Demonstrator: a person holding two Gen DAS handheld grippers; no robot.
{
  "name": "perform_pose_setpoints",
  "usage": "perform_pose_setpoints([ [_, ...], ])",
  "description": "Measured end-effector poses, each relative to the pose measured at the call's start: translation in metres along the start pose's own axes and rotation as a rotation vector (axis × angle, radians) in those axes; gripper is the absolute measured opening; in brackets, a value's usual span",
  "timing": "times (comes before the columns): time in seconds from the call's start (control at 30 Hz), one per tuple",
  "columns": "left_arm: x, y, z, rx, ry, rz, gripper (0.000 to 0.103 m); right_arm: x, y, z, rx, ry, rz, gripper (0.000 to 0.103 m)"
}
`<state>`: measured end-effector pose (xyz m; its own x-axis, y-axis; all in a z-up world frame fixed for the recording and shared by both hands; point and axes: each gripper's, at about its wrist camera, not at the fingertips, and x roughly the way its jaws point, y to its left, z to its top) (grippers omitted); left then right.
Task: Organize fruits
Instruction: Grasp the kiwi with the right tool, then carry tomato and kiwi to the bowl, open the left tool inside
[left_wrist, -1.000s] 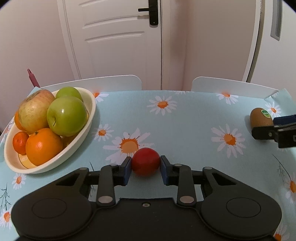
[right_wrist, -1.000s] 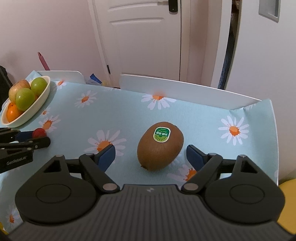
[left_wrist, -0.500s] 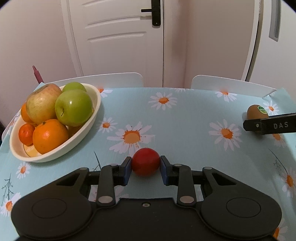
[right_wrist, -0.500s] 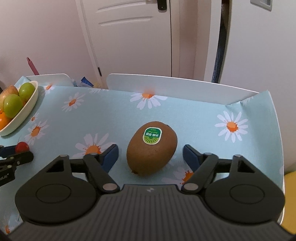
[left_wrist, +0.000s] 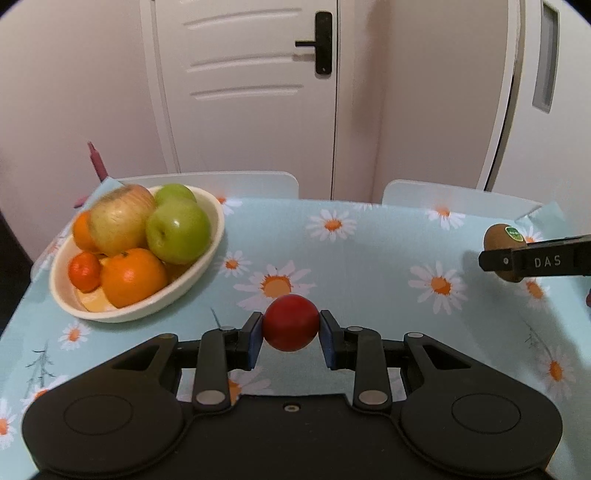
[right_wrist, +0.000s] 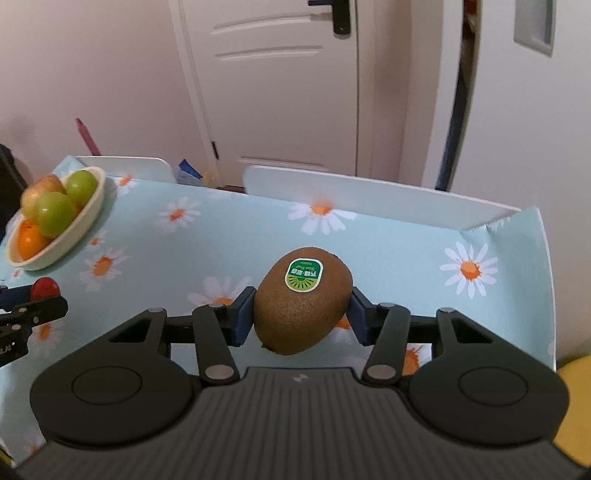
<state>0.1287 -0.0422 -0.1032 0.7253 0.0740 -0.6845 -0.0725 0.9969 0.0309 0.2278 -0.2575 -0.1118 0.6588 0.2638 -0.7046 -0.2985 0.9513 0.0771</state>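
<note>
My left gripper (left_wrist: 290, 334) is shut on a small red fruit (left_wrist: 290, 325), held just above the daisy tablecloth. To its left stands a cream bowl (left_wrist: 212, 254) heaped with green apples (left_wrist: 177, 230), a reddish apple and oranges. At the table's right end, my right gripper (right_wrist: 303, 321) is closing on a brown kiwi (right_wrist: 301, 314) with a green sticker. Its blue pads touch the kiwi's two sides. The left wrist view shows the kiwi (left_wrist: 500, 236) behind a black finger (left_wrist: 535, 261) of the right gripper. In the right wrist view the left gripper (right_wrist: 35, 314) and red fruit (right_wrist: 44, 288) show at far left.
Two white chair backs (left_wrist: 229, 181) (left_wrist: 454, 195) stand against the table's far edge, with a white door (left_wrist: 251, 88) behind them. The table's right edge (right_wrist: 546, 258) is close to the kiwi. A yellow object (right_wrist: 576, 398) sits low beyond that edge.
The right jaws have come in from wide apart onto the kiwi's sides. The left gripper has risen a little with the red fruit still in its grip.
</note>
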Motion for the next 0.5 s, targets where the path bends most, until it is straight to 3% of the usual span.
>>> perform_pose_setpoints([
  [0.5, -0.068, 0.062, 0.02, -0.031, -0.097, 0.068, 0.035, -0.059, 0.1, 0.023, -0.115, -0.058, 0.155, 0.067],
])
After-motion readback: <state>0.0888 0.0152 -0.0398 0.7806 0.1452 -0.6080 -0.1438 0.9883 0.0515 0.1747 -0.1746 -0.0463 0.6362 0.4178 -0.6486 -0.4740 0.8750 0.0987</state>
